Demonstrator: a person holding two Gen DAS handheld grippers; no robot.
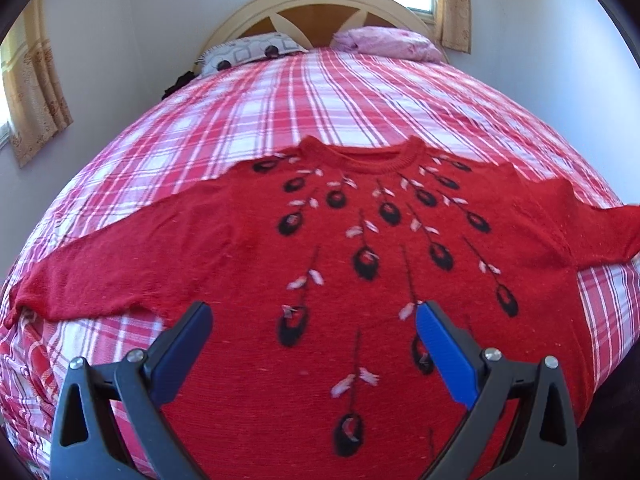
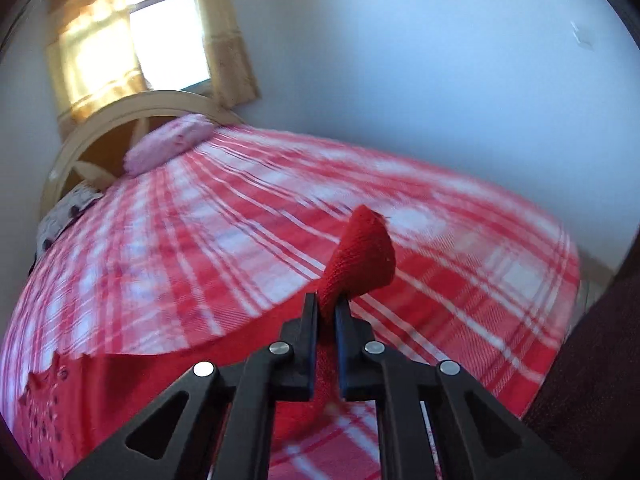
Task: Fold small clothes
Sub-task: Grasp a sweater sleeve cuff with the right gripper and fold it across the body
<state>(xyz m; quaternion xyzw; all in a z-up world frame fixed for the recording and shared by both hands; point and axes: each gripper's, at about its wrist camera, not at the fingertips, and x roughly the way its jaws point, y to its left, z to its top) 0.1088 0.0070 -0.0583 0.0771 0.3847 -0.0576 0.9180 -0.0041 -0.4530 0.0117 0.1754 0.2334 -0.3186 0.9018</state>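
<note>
Currently, sweater (image 1: 340,264): lies flat, face up, on the plaid bed (image 1: 320,92).
Left gripper (image 1: 314,316): your fingers spread, empty, over the hem.
Right gripper (image 2: 327,308): you pinch the cuff (image 2: 362,256).
Risk: thin pinch may slip; dragging rumples the body.

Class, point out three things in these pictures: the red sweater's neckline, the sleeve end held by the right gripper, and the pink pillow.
sweater neckline (image 1: 370,157), left wrist view, on the ribbed collar.
sleeve end (image 2: 362,258), right wrist view, on the knit above the shut fingers.
pink pillow (image 1: 386,42), left wrist view, on its top.
</note>
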